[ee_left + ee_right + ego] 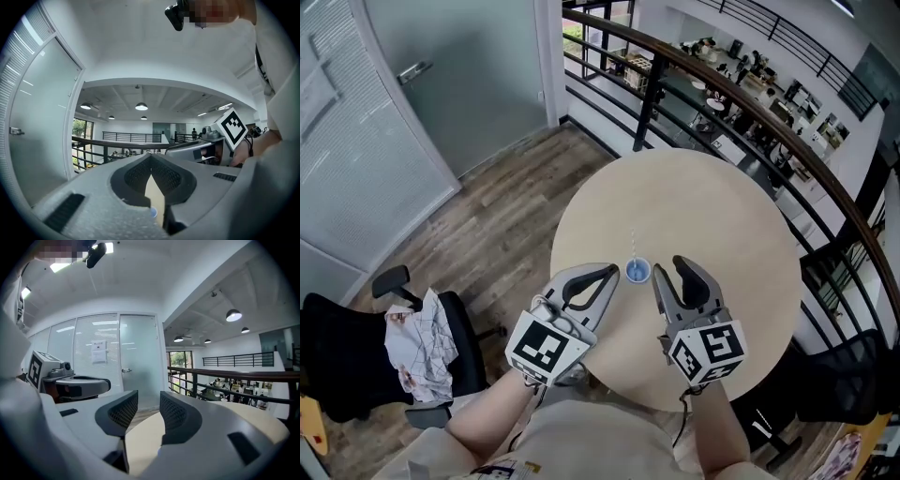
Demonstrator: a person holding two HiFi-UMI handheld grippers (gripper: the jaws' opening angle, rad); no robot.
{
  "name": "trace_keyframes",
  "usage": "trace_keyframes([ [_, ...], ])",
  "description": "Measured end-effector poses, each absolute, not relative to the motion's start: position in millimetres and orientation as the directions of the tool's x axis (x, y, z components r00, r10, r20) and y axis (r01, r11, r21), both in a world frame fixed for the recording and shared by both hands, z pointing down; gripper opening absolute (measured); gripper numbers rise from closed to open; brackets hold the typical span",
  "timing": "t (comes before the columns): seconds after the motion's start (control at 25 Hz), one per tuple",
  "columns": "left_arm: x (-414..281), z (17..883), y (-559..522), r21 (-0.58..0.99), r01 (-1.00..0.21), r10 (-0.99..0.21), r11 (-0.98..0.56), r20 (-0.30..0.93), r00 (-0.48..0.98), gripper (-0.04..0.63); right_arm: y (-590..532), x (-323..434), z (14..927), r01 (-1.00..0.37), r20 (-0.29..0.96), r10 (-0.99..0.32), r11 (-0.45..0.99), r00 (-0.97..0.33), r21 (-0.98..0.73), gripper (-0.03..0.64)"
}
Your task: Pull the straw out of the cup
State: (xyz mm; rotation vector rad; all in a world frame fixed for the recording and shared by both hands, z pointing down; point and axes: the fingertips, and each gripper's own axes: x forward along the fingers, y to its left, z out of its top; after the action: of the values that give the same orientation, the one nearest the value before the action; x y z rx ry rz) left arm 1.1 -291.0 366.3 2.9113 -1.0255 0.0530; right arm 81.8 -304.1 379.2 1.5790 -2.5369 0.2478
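Round table [722, 216] with a smooth, pale beige top, seen from steeply above, standing on a floor [497, 234] of grey-brown wood planks. Directly on the top, a small blue cup [637, 272], upright, near the front edge and a little left of the middle. Rising from the cup, a thin pale straw [632, 246], nearly vertical, faint against the tabletop. On the floor well to the left, a black office chair [342, 366].
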Motion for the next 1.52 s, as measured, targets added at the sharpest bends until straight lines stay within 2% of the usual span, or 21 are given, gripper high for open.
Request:
trace_keyframes([
  [0.24,1.0,405.3,-322.1,0.035,-0.633,-0.628,-0.773,0.09,0.773,0.012,-344.8,81.3,435.4,-0.902,0.287,-0.856,0.421,-0.43,-0.094,0.135],
  [0.64,14.3,501.1,-355.5,0.074,-0.622,-0.594,-0.78,0.224,0.772,0.012,-398.7,80.9,541.6,-0.908,0.429,-0.81,0.414,-0.399,-0.064,0.135],
  [1.16,25.3,579.1,-366.1,0.133,-0.622,-0.579,-0.771,0.261,0.773,0.012,-433.1,96.6,632.5,-0.924,0.502,-0.789,0.378,-0.354,-0.057,0.132],
  [1.52,19.2,582.7,-365.0,0.14,-0.637,-0.592,-0.758,0.264,0.762,0.012,-437.8,89.9,648.4,-0.911,0.541,-0.76,0.411,-0.36,-0.028,0.07],
])
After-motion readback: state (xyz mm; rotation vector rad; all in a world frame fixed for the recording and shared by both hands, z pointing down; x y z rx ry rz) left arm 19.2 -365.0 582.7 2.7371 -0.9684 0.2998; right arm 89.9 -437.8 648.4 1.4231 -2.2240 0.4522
